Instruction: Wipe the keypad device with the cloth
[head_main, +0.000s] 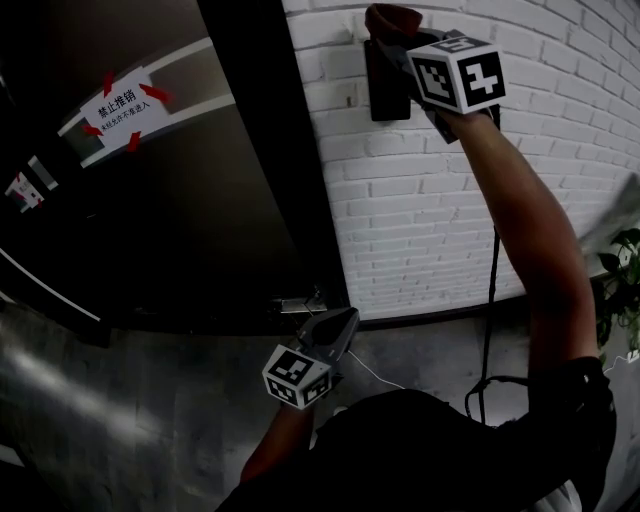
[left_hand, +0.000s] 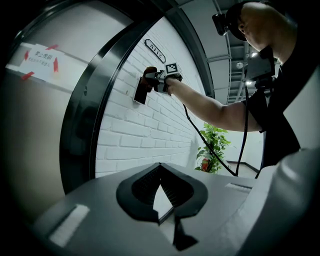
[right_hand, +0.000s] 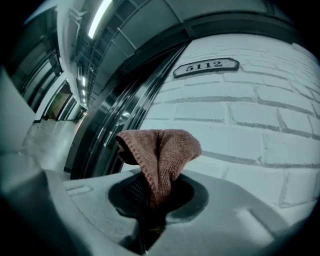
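Note:
The keypad device (head_main: 384, 90) is a dark box mounted on the white brick wall (head_main: 440, 220). My right gripper (head_main: 402, 42) is raised to the device's top edge and is shut on a brown cloth (head_main: 388, 18). In the right gripper view the cloth (right_hand: 162, 152) droops over the jaws and the device is hidden. From the left gripper view, the cloth (left_hand: 149, 75) rests against the top of the device (left_hand: 140, 93). My left gripper (head_main: 338, 328) hangs low near the floor, well away from the device. Its jaws (left_hand: 160, 172) meet at the tips with nothing between them.
A dark door (head_main: 200, 220) with a white notice and red arrows (head_main: 122, 108) stands left of the device. A number plate (right_hand: 206, 66) is on the wall above. A black cable (head_main: 490, 300) hangs from my right arm. A potted plant (left_hand: 214, 142) stands further along the wall.

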